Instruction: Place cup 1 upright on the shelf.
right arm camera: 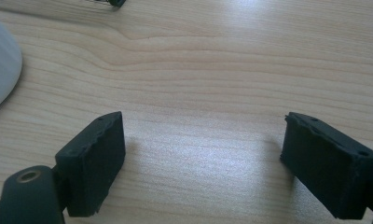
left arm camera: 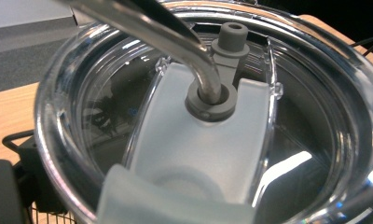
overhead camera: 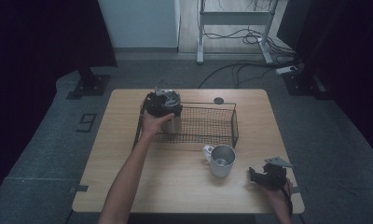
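A steel tumbler [overhead camera: 174, 122] with a clear lid [left arm camera: 315, 154] stands in the left end of a black wire basket [overhead camera: 234, 123]. A bent metal straw [left arm camera: 175, 42] goes through a grey grommet in the lid. My left gripper [overhead camera: 162, 105] sits right on top of the tumbler, and its jaws are hidden. A pale mug [overhead camera: 221, 161] stands on the table in front of the basket. My right gripper [overhead camera: 261, 176] rests low at the table's front right corner, open [right arm camera: 203, 140] over bare wood, with the mug's side [right arm camera: 0, 70] off to its left.
The wooden table [overhead camera: 128, 154] has a small black round piece [overhead camera: 218, 100] behind the basket. Dark curtains hang at both sides. A desk frame and cables stand on the floor beyond the table.
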{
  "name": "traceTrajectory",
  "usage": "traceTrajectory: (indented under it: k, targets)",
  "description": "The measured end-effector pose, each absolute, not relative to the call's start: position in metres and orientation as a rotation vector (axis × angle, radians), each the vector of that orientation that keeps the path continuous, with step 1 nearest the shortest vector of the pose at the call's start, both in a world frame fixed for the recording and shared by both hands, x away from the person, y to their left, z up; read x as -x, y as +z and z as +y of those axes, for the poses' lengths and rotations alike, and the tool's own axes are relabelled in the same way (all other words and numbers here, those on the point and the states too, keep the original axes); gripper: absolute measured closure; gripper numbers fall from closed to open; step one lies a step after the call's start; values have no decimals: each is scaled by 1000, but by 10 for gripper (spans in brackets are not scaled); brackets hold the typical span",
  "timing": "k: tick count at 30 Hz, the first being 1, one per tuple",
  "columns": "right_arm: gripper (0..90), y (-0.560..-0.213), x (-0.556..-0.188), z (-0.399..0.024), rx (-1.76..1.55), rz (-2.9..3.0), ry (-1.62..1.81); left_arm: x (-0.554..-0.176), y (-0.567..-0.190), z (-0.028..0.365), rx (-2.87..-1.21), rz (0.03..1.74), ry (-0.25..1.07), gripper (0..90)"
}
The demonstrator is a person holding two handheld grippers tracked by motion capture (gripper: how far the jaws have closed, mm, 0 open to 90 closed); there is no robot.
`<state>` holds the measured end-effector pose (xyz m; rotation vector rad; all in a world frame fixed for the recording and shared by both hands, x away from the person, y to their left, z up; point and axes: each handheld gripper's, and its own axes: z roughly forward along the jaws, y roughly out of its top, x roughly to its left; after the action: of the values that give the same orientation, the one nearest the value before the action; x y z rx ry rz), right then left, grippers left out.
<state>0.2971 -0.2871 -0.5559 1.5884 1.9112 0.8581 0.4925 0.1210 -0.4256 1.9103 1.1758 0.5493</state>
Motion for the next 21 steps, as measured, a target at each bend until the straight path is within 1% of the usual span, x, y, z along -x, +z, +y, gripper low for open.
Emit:
traceTrajectory:
  k: [21]
  targets:
    - [133,-556,-297,-287,-1589,1911,858,-493,-440,114,-1950,1195,540,39]
